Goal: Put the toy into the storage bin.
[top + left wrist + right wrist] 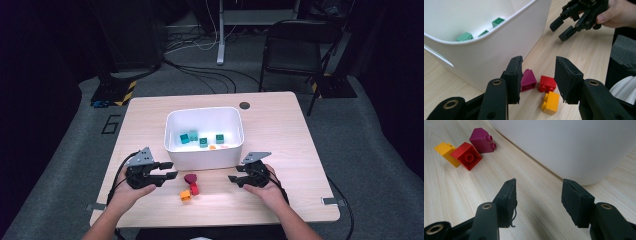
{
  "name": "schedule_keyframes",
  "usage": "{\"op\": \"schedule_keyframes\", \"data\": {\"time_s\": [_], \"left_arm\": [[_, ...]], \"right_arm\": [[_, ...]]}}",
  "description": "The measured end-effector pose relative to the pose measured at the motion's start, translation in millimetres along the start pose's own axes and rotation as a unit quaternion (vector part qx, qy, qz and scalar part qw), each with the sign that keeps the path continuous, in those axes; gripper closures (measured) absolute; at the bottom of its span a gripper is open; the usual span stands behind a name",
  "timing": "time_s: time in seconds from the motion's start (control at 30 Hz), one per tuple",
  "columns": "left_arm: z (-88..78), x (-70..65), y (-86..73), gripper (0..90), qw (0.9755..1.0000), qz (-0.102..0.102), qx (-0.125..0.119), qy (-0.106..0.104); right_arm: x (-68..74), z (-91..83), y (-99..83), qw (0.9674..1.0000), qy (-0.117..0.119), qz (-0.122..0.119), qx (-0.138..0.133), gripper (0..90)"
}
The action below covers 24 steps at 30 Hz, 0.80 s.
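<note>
Three loose bricks lie together on the wooden table in front of a white bin (202, 159): a magenta sloped one (190, 177), a red one (194, 188) and an orange one (185, 195). My left gripper (170, 170) hovers just left of them, open. In the left gripper view its jaws (538, 61) frame the magenta brick (528, 80) and red brick (547, 83) without touching; the orange brick (551, 103) lies nearer. My right gripper (234, 179) rests right of the bricks, open and holding nothing (537, 182); the magenta brick (482, 140), red brick (466, 155) and orange brick (446, 151) lie ahead at its left.
The bin (491, 50) holds several teal and green bricks (202, 140) plus small orange and pink pieces (215, 147). A dark grommet (244, 105) sits near the table's far edge. Behind the table stand a folding chair (295, 50) and floor cables.
</note>
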<state>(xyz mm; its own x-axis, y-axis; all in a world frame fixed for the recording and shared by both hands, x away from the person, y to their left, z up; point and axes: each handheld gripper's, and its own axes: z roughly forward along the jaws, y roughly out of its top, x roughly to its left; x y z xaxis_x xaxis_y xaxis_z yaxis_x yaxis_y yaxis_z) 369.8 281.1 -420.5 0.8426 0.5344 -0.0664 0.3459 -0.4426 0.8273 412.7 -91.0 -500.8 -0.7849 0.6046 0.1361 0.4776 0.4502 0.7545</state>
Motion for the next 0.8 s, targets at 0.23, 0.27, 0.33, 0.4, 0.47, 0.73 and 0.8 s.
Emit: {"op": "schedule_keyframes", "data": {"time_s": [0.23,0.27,0.33,0.4,0.47,0.73,0.8], "left_arm": [[16.8,-0.9,-20.1,57.8,0.9998,-0.008,0.008,-0.014],[16.8,-0.9,-20.1,57.7,0.9998,-0.008,0.008,-0.014],[21.1,-1.3,-24.3,57.7,0.9998,-0.005,0.014,-0.015],[24.7,-2.4,-27.7,57.7,0.9998,-0.006,0.018,-0.012],[27.7,-2.2,-29.5,57.8,0.9996,0.001,0.025,-0.013],[39.9,-6.0,-38.7,57.5,0.999,0.0,0.032,-0.031],[42.5,-7.2,-40.5,57.6,0.999,-0.001,0.035,-0.029]], "right_arm": [[0.2,0.6,-0.1,1.0,0.0,0.0,0.001,45.4],[0.2,0.6,-0.1,1.0,0.0,0.0,0.001,45.4],[0.1,0.8,-0.2,1.0,0.0,0.0,0.001,45.4],[0.2,1.0,-0.3,1.0,0.0,-0.001,0.001,45.3],[0.3,1.1,-0.3,1.0,0.001,-0.001,0.002,45.4],[-0.3,0.9,-0.4,1.0,0.0,0.001,0.001,45.4],[-0.2,0.8,-0.4,1.0,-0.001,0.0,0.002,45.3]]}}
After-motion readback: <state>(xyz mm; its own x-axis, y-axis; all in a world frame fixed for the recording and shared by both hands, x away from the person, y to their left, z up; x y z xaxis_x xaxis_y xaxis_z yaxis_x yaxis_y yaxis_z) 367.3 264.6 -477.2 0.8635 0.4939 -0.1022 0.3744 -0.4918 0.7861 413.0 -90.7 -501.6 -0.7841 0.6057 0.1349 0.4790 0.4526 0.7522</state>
